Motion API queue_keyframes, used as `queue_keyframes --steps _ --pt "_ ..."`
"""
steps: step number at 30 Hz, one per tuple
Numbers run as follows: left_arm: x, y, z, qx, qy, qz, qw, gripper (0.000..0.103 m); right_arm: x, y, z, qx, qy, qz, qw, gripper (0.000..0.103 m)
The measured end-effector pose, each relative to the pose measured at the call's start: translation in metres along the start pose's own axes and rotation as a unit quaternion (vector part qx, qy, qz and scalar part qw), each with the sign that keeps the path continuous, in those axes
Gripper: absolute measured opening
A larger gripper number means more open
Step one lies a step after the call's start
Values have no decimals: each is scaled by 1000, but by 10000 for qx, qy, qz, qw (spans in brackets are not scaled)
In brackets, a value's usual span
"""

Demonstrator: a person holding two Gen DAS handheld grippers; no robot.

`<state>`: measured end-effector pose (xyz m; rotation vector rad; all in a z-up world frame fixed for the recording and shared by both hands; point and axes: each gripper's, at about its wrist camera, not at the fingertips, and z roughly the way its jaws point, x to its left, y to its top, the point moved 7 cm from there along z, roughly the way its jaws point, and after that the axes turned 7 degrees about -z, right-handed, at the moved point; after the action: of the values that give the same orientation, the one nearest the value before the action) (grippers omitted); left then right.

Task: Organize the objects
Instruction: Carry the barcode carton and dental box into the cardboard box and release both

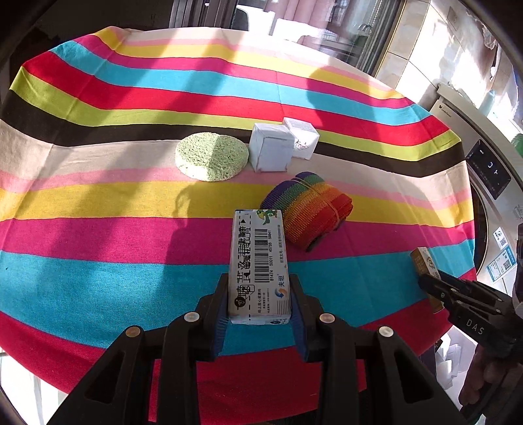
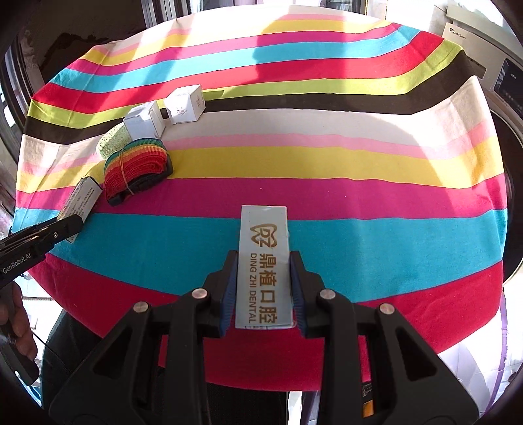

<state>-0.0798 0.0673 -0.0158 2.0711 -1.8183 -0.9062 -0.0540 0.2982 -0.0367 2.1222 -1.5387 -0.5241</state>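
Round bench point(image 1: 98, 294) draped in a cloth of bright stripes, a green round sponge point(image 1: 211, 156) laid on the pale band, two small white boxes point(image 1: 271, 147) set just beside it, a rainbow strap bundle point(image 1: 310, 209) bound with a band placed nearer

Bright daylight from 12 o'clock, hard-edged shadows across the cloth point(image 1: 98, 202), sunlit patches between. Window area point(image 1: 294, 26) at 12 blown out, glare. Heavy fisheye bend, black vignette at corners. Centre sharp, print readable; rims at 3 and 9 soft.
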Motion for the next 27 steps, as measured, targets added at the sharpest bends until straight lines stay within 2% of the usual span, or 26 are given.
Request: queue_keyframes --steps 6,16,22,27 --pt "-42 -7 -8 2 -326 367 9988 34 -13 -17 -22 -66 0 245 9997 35" --pt "-92 -25 -18 71 -650 820 9945 34 -42 -41 -44 -92 -154 572 9982 35" --pt "-140 -45 -24 251 -1133 1226 9856 34 -64 -64 -60 -64 -320 791 9963 35" --pt "-183 -71 -26 505 -1505 1664 9732 34 -87 -88 -71 16 -505 1069 9930 35"
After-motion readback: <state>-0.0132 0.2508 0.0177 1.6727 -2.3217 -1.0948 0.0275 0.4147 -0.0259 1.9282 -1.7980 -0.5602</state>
